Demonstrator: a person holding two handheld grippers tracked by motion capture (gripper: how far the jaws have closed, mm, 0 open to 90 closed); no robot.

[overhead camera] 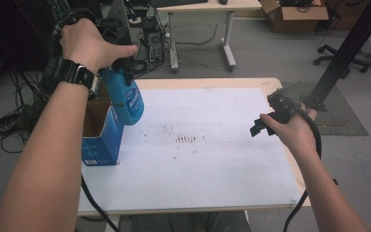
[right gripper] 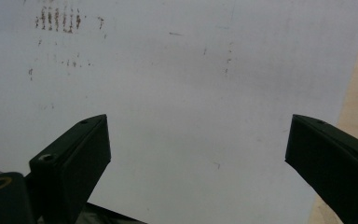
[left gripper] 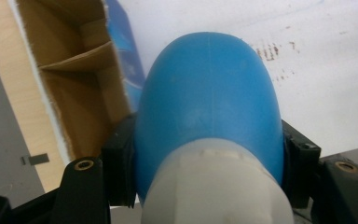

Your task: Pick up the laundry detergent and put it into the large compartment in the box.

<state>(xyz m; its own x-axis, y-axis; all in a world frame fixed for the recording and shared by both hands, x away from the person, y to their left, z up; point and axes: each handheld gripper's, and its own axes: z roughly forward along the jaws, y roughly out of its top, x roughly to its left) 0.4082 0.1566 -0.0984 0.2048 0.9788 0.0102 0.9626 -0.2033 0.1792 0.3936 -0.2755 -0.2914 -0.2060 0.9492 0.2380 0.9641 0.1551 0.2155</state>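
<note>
In the high view, a blue bottle [overhead camera: 127, 100] is held in the air by the left claw [overhead camera: 121, 67], above the open cardboard box [overhead camera: 101, 133] that stands at the bench's [overhead camera: 212, 193] left edge. The right claw [overhead camera: 265, 121] is seen over the right side of the white sheet [overhead camera: 207, 164].

In the left gripper view, the bottle [left gripper: 209, 98] is clamped between both jaws, with the box [left gripper: 74, 79] below.

In the right gripper view, the jaws are spread wide apart over the stained sheet [right gripper: 191, 93], with nothing between them.

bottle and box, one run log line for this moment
left gripper: shut on bottle | bottle: above box | right gripper: open, empty, over sheet
</note>
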